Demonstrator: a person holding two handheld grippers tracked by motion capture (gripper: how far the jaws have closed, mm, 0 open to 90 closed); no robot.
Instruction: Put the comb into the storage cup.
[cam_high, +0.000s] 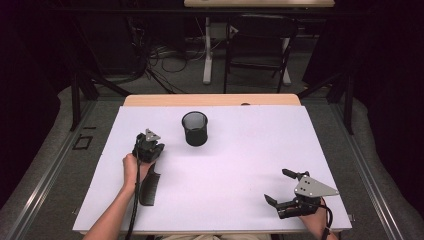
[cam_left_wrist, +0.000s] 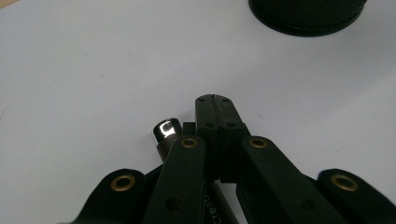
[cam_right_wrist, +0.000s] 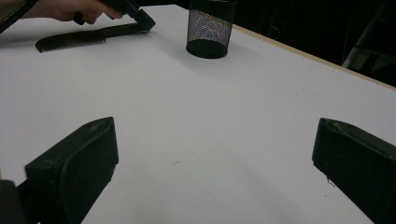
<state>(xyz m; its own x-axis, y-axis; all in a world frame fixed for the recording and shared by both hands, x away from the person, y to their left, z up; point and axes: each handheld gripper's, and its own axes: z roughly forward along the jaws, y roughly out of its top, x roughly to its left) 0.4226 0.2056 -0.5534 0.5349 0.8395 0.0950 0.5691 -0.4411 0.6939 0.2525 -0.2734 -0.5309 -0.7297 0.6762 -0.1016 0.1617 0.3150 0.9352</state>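
Two tongs are yours: the left tongs (cam_high: 148, 148) are clamped on the black comb (cam_high: 149, 186), which lies flat on the table (cam_high: 240, 165) near the mesh cup (cam_high: 194, 128); the right tongs (cam_high: 280, 187) gape, holding nothing.

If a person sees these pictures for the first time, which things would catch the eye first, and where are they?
Probably the black mesh cup, standing upright and alone toward the far middle of the white table. Next, the left gripper at the near left, jaws closed on the handle end of a black comb that lies flat toward the person. The right gripper rests at the near right corner, jaws wide apart and holding nothing.
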